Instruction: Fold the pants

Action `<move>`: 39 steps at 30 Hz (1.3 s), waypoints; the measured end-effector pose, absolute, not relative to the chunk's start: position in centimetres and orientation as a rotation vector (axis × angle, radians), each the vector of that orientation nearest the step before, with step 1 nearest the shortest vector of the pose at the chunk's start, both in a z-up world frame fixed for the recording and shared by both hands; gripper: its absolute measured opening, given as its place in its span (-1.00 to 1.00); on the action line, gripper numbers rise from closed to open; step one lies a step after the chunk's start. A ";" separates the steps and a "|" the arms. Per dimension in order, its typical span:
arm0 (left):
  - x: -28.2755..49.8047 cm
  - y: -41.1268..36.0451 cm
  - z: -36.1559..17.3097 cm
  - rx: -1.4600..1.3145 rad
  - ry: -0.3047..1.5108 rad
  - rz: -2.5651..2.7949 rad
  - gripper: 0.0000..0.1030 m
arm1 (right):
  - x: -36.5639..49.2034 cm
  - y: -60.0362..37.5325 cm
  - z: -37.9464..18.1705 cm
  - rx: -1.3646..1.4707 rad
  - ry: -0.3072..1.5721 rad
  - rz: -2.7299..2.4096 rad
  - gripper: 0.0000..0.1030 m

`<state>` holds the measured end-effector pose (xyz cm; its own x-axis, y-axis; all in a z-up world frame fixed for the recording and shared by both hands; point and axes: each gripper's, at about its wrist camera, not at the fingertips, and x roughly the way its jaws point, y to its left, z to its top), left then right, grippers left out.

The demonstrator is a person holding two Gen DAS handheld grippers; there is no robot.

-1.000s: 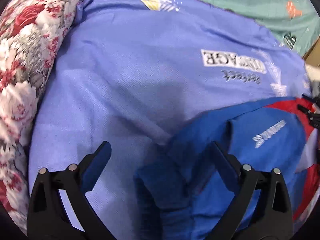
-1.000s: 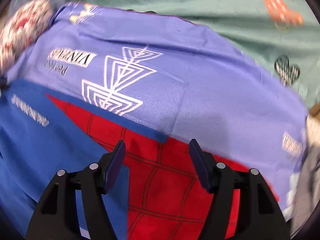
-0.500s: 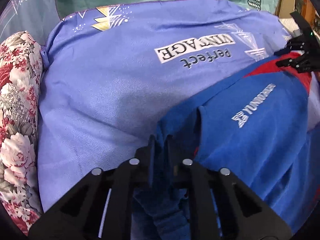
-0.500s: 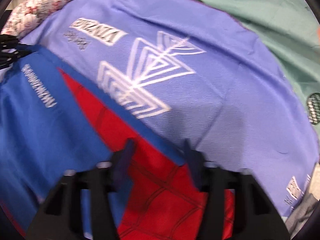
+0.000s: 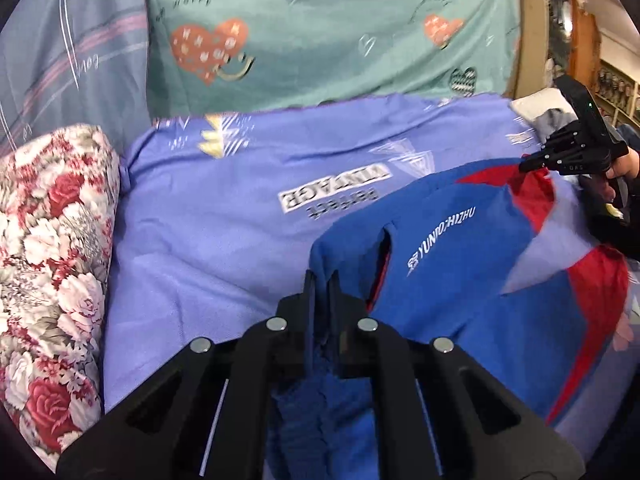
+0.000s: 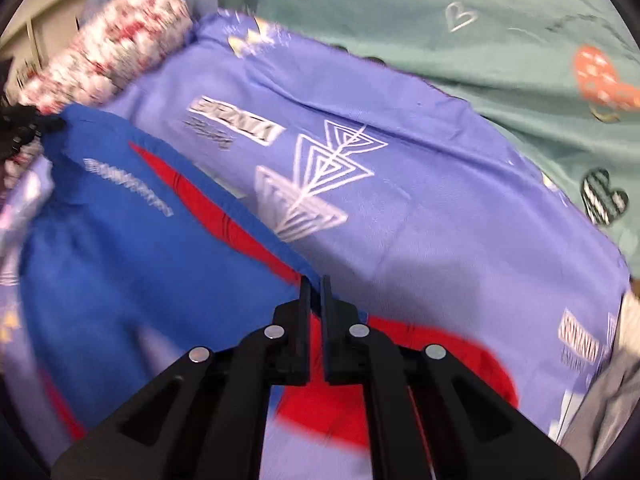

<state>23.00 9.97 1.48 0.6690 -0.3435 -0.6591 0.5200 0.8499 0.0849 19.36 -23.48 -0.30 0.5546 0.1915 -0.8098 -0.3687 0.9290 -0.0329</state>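
Pants [image 5: 460, 280], blue with red panels, are hanging stretched over the purple bedspread [image 5: 208, 240], pinched at both ends. The left gripper [image 5: 320, 280] is clamping a blue edge, tilting downward; the right gripper [image 6: 314, 284] is gripping the red-and-blue edge, angling steeply down

- I count one pair of blue and red pants [image 5: 472, 280], filling the lower right of the left wrist view.
- I count two grippers: the left gripper [image 5: 321, 280] at bottom centre there, and the right gripper [image 6: 314, 284] at bottom centre of its own view.
- One periwinkle sheet [image 5: 208, 232] across the middle.
- One teal cover [image 5: 320, 28] along the top.
- One floral pillow [image 5: 52, 256] at the left edge.
- Two orange hearts that I can make out on the teal cover.
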 end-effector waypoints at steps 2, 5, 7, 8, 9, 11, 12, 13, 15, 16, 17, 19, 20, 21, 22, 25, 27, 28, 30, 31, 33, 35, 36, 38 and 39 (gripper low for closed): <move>20.3 10.2 2.1 0.280 0.661 -0.503 -0.90 | 15.0 -23.2 0.3 -0.181 0.924 0.389 -0.93; 17.6 11.0 2.1 0.267 0.671 -0.504 -0.90 | 10.6 -22.9 0.2 -0.156 0.922 0.430 -0.93; 15.7 11.8 1.5 0.234 0.678 -0.497 -0.90 | 7.8 -22.8 -0.4 -0.106 0.914 0.448 -0.92; 14.7 12.1 1.0 0.219 0.693 -0.490 -0.90 | 6.5 -22.5 -1.2 -0.086 0.919 0.459 -0.92; 14.2 12.3 0.5 0.216 0.705 -0.485 -0.89 | 5.4 -22.2 -1.9 -0.082 0.924 0.464 -0.92; 12.6 12.2 -1.3 0.223 0.742 -0.461 -0.88 | 3.9 -21.4 -3.9 -0.045 0.957 0.481 -0.92; 12.2 12.2 -2.1 0.227 0.766 -0.446 -0.86 | 3.3 -20.9 -5.0 -0.046 0.982 0.485 -0.92; 11.8 12.2 -3.2 0.235 0.798 -0.428 -0.84 | 2.6 -20.3 -6.2 -0.060 1.005 0.482 -0.92; 10.8 11.8 -5.2 0.293 0.814 -0.386 -0.80 | 1.9 -19.6 -8.2 -0.056 1.042 0.478 -0.91; 10.6 11.6 -6.3 0.314 0.838 -0.366 -0.73 | 1.9 -19.7 -8.8 -0.036 1.053 0.478 -0.90; 10.6 11.6 -7.0 0.316 0.858 -0.356 -0.69 | 1.9 -19.6 -9.3 -0.018 1.063 0.474 -0.89; 10.9 11.7 -8.4 0.290 0.929 -0.327 -0.66 | 1.9 -19.3 -10.0 -0.020 1.078 0.463 -0.82; 10.7 11.7 -8.5 0.271 0.947 -0.317 -0.66 | 1.7 -19.2 -9.9 -0.024 1.067 0.463 -0.58; 10.5 11.7 -8.2 0.261 0.944 -0.309 -0.62 | 1.5 -19.1 -9.6 -0.021 1.057 0.470 -0.36; 10.3 11.7 -7.9 0.246 0.942 -0.300 -0.45 | 1.2 -19.1 -9.3 -0.027 1.044 0.469 0.01; 9.6 12.0 -7.3 0.141 1.009 -0.241 0.84 | 0.5 -19.5 -8.5 -0.027 1.002 0.457 0.04; 8.9 12.2 -7.0 0.103 1.036 -0.194 0.83 | 0.2 -20.5 -8.0 0.027 0.978 0.444 0.04; 8.6 12.5 -6.9 0.078 1.049 -0.191 0.83 | -0.1 -21.0 -7.6 0.053 0.958 0.432 0.04; 8.0 13.4 -6.4 -0.011 1.064 -0.178 0.83 | -0.5 -21.8 -7.0 0.081 0.931 0.399 0.10; 7.8 14.0 -6.1 -0.054 1.063 -0.174 0.83 | -0.6 -22.4 -6.8 0.101 0.923 0.365 0.19; 7.4 15.1 -5.7 -0.155 1.066 -0.168 0.83 | -0.8 -23.5 -6.7 0.138 0.916 0.315 0.22; 7.5 16.0 -5.6 -0.264 1.088 -0.161 0.83 | -0.8 -24.8 -6.4 0.182 0.911 0.248 0.22; 7.7 16.5 -5.8 -0.338 1.105 -0.163 0.83 | -0.9 -25.2 -6.4 0.173 0.906 0.216 0.22; 8.2 16.8 -6.2 -0.433 1.136 -0.165 0.83 | -1.2 -24.7 -6.1 0.087 0.902 0.199 0.22; 8.7 16.8 -6.5 -0.475 1.153 -0.167 0.82 | -1.3 -24.3 -6.1 0.060 0.909 0.216 0.22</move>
